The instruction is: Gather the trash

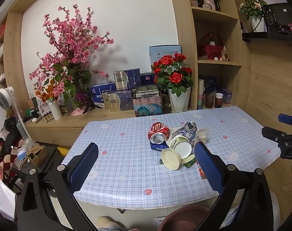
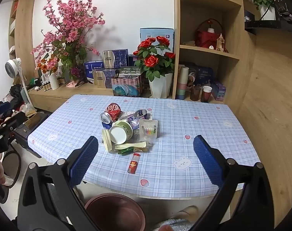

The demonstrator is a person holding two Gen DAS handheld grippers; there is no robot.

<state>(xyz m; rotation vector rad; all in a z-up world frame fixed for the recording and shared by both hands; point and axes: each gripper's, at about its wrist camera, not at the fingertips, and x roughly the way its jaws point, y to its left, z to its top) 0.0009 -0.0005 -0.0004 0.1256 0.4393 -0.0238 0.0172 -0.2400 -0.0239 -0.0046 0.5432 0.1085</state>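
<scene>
Crushed metal and pale plastic make up the trash, heaped near the middle of the checked tablecloth [image 2: 184, 115].

Risks, as judged:
- red can [image 2: 111, 111] and blue-and-white can [image 2: 135, 116] lie on their sides; a nudge from a pad could roll them toward the table edge.
- cream bowl [image 2: 121, 131], tipped on its side and leaning on the pile, and its lid [image 2: 106, 139] just beside it, are light and likely to skid or flip if pinched off-centre.
- plastic fork [image 2: 134, 145], green wrapper [image 2: 124, 151] and candle packet [image 2: 148, 130] lie flat; thin edges may slip from the jaws.
- small red tube [image 2: 134, 162], apart from the heap and nearer the front edge, is easily overlooked.
- brown bin [image 2: 115, 209] sits on the floor below the near edge; a drop released too early could miss it.

Tongs: left gripper [image 1: 146, 165] and right gripper [image 2: 146, 159] both spread wide, holding nothing, short of the pile.
</scene>
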